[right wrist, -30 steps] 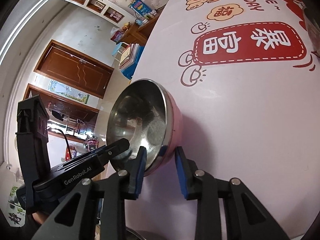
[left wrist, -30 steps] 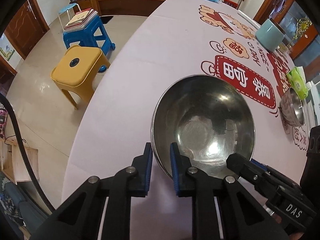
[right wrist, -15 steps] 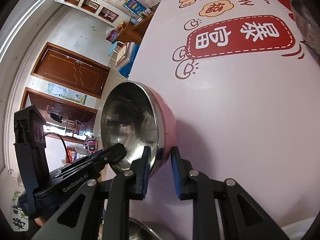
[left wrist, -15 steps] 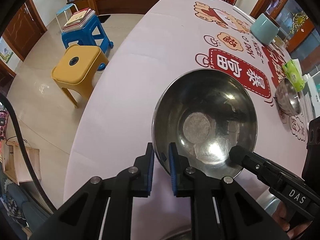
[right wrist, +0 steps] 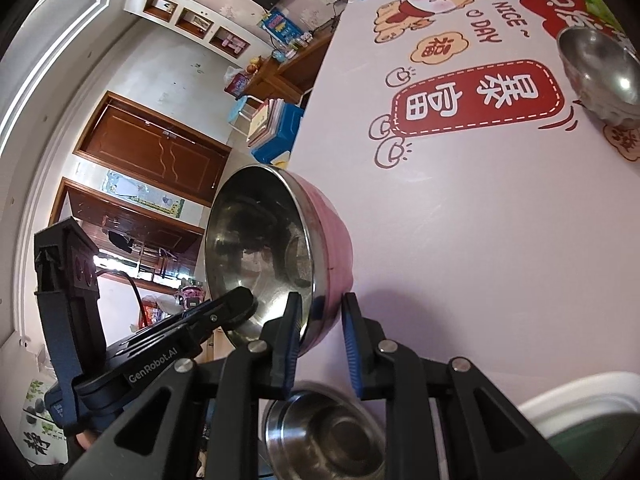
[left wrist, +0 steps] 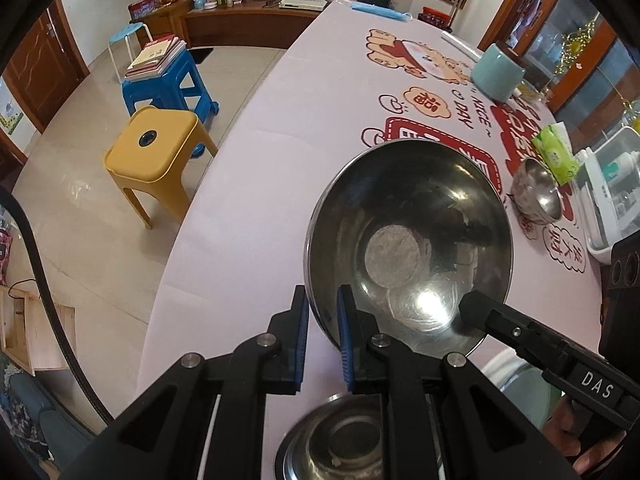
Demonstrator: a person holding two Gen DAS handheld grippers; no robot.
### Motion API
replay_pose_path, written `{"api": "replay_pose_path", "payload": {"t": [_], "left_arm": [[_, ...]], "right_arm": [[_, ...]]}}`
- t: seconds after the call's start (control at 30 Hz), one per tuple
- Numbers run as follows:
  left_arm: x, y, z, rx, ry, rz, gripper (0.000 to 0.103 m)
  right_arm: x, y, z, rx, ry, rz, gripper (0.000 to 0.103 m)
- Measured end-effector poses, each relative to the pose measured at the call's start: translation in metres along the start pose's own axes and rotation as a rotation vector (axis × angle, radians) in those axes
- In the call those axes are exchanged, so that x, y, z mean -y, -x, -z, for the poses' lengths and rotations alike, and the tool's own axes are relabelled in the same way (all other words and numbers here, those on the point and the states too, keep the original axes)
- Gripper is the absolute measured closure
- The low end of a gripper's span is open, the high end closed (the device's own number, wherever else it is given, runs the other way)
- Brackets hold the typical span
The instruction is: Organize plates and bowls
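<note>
A steel bowl with a pink outside (left wrist: 408,240) (right wrist: 280,248) is held in the air above the table, tilted. My left gripper (left wrist: 323,320) is shut on its near-left rim. My right gripper (right wrist: 320,320) is shut on its opposite rim and shows in the left wrist view (left wrist: 480,312). Below the grippers stands another steel bowl (left wrist: 340,440) (right wrist: 324,432). A small steel bowl (left wrist: 536,192) (right wrist: 600,72) sits further out on the pink tablecloth. A white-rimmed green dish (right wrist: 584,412) lies at the near right.
A teal mug (left wrist: 498,76), a green tissue pack (left wrist: 556,156) and a white tray with bottles (left wrist: 612,200) stand at the far right of the table. A yellow stool (left wrist: 154,160) and a blue stool (left wrist: 168,84) stand on the floor to the left.
Both grippers have lifted the pink bowl off the table and pulled it back towards me. The steel bowl below and the white-rimmed dish have come into view.
</note>
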State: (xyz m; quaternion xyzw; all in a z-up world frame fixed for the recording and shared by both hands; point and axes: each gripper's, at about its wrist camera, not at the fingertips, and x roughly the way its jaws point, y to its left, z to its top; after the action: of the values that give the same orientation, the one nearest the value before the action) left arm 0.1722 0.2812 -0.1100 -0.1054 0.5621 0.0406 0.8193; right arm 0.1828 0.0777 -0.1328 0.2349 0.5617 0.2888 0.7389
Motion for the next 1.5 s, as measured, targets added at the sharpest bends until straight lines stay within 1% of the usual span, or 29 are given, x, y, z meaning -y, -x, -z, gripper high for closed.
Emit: {"api": "replay_pose_path", "payload": {"t": [0.33,0.6,0.8,1.07,1.3,1.5], "left_arm": [[-0.004,0.035,0.032,0.033,-0.014,0.021,0.091],[-0.008,0.046,0.064,0.024,-0.021,0.031,0.091],[-0.009,0.046,0.084,0.000,-0.025,0.035,0.090],[-0.005,0.041,0.111,-0.047,-0.033,0.045,0.089],[-0.004,0.028,0.135,-0.111,-0.018,0.048,0.088],[-0.003,0.018,0.150,-0.154,-0.016,0.040,0.088]], "right_arm": [[-0.019,0.026,0.027,0.019,0.040,-0.001,0.083],[-0.022,0.034,0.054,0.005,0.035,0.019,0.083],[-0.023,0.037,0.071,-0.018,0.030,0.050,0.083],[-0.018,0.037,0.090,-0.085,0.005,0.115,0.086],[-0.007,0.028,0.103,-0.169,-0.041,0.163,0.086],[0.001,0.027,0.111,-0.194,-0.074,0.185,0.086]]}}
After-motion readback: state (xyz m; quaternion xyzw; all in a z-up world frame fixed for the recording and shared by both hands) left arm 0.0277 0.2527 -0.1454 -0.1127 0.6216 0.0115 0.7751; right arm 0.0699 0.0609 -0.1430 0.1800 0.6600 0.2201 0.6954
